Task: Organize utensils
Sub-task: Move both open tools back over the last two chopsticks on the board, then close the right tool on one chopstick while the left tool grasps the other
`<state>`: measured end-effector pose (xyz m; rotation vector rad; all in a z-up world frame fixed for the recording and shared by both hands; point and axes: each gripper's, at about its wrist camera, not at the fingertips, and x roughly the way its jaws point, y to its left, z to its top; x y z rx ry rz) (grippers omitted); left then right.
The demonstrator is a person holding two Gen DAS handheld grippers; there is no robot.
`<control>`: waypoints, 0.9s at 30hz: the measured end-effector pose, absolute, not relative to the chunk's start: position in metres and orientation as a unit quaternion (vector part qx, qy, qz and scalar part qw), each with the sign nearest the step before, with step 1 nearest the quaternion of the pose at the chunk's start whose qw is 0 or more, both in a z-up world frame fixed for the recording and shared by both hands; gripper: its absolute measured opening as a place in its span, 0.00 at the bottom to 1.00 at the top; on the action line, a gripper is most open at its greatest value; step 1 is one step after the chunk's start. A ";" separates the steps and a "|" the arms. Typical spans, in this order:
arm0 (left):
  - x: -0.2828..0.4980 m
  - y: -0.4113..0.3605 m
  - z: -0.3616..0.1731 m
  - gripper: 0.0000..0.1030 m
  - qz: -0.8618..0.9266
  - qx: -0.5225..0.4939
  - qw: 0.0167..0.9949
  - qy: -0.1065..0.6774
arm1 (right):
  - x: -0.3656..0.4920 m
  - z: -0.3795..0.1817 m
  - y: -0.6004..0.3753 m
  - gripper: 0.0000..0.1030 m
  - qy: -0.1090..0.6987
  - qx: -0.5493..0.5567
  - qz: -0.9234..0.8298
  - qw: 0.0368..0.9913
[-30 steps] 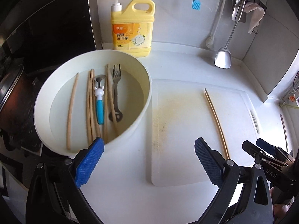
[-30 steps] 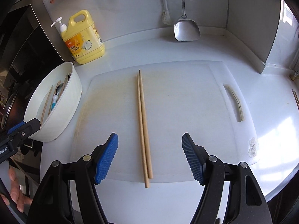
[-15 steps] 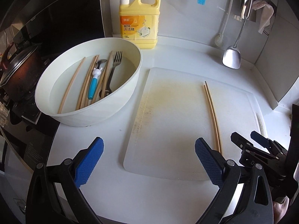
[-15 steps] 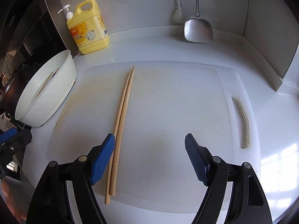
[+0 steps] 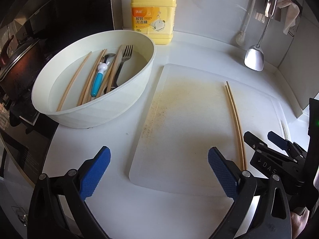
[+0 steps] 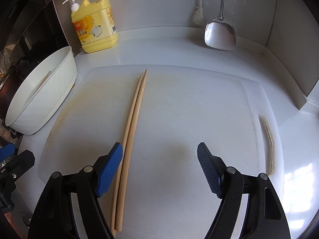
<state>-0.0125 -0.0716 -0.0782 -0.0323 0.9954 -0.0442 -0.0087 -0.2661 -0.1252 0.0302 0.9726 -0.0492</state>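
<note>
Right wrist view: pair of pale wooden chopsticks (image 6: 131, 127) laid on stained white cutting board (image 6: 199, 103); right gripper (image 6: 159, 165) and left gripper (image 5: 158, 166) spread wide, empty; remaining utensils in round white basin (image 5: 111, 103); judged next: retrieval from basin.

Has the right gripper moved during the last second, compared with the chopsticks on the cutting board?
Yes. The right gripper has shifted right: the chopsticks, earlier centred between its fingers, now lie beside its left finger on the cutting board.
</note>
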 end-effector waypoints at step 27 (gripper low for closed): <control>-0.011 -0.074 -0.088 0.94 -0.025 -0.016 0.875 0.483 | -0.007 -0.132 -0.251 0.71 0.454 -0.054 -0.033 0.889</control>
